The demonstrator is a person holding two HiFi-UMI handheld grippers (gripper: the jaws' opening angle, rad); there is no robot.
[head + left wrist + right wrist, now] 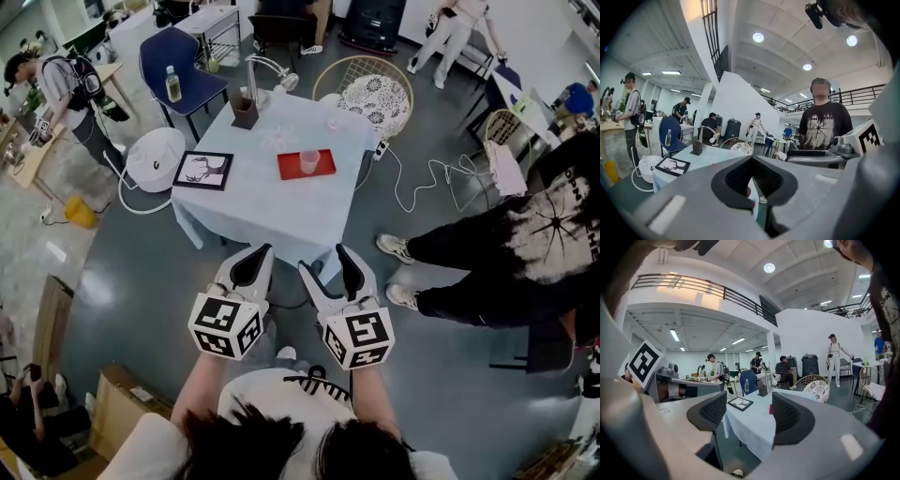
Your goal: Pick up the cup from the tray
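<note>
A pink cup (309, 160) stands upright on a red tray (292, 167) on the table (253, 206) with a pale blue cloth. Both grippers hang in front of the table's near edge, well short of the tray. My left gripper (251, 267) has its dark pads pressed together with nothing in them, as the left gripper view (752, 180) also shows. My right gripper (330, 272) stands open and empty; the right gripper view (749, 416) shows the table between its jaws and a sliver of the tray (770, 408). The cup is hidden in both gripper views.
On the table are a framed picture (202, 170), a dark holder (245, 111) and a desk lamp (269, 69). A blue chair (178, 66) and a wicker chair (370, 89) stand behind. A person (506, 262) stands close at the right; a white cable (422, 178) lies on the floor.
</note>
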